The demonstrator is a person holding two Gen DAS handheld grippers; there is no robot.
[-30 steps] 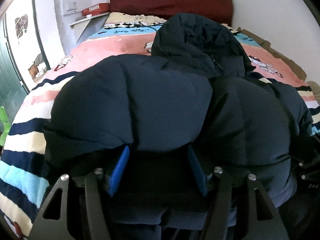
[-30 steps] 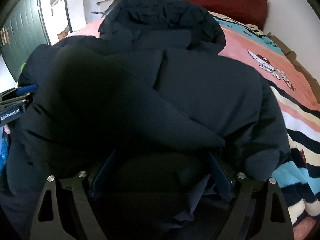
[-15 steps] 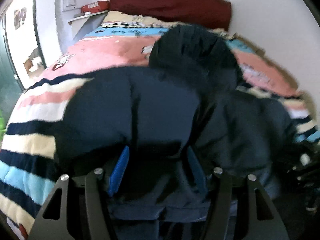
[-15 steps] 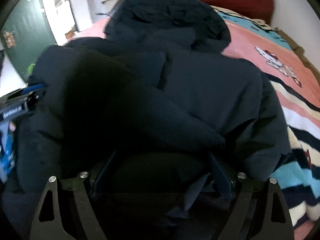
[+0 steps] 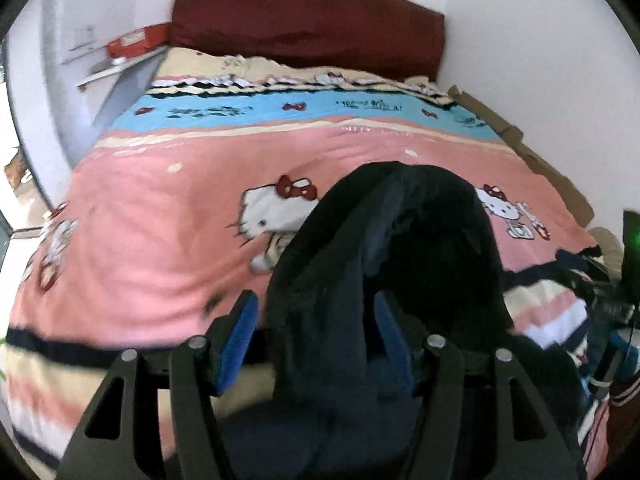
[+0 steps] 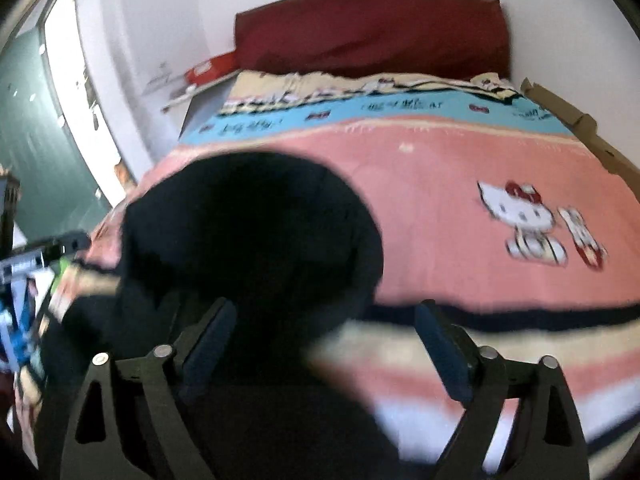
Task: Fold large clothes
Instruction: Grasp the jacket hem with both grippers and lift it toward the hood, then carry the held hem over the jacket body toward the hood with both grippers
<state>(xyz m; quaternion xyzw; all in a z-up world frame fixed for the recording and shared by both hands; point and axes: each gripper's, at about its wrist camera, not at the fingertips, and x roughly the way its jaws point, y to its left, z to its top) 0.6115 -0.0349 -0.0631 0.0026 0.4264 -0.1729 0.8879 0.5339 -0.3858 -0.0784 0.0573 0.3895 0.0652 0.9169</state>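
Left gripper [image 5: 316,332]: nearest item in the left wrist view. Blue-padded fingers [image 5: 236,336] spread wide, a thick fold of the dark padded jacket [image 5: 400,264] lying between them; whether the pads press the cloth cannot be told.

Right gripper [image 6: 324,344]: fingers [image 6: 440,352] likewise set wide apart. Jacket [image 6: 248,240] bulk fills the left half of the gap; the right pad stands clear over the bedspread. No firm hold evident.

Jacket: bunched into a tall dark mound at the near end of the bed, hood-like opening facing the left camera. It appears gathered up, not laid flat.

Step in hand, as judged: carrying or turning over the bulk mid-fold. The next move calls for laying the mound down flat and smoothing it, both grippers working level.

Bedspread [image 5: 160,208]: pink field with cat figures beyond the jacket, bare and wide, ample room forward.

Bed edges: left side drops toward a doorway; right side runs close to the wall, little margin there.

Headboard [image 5: 308,24]: dark red, farthest limit. Red box [image 5: 136,40] on a shelf at far left.
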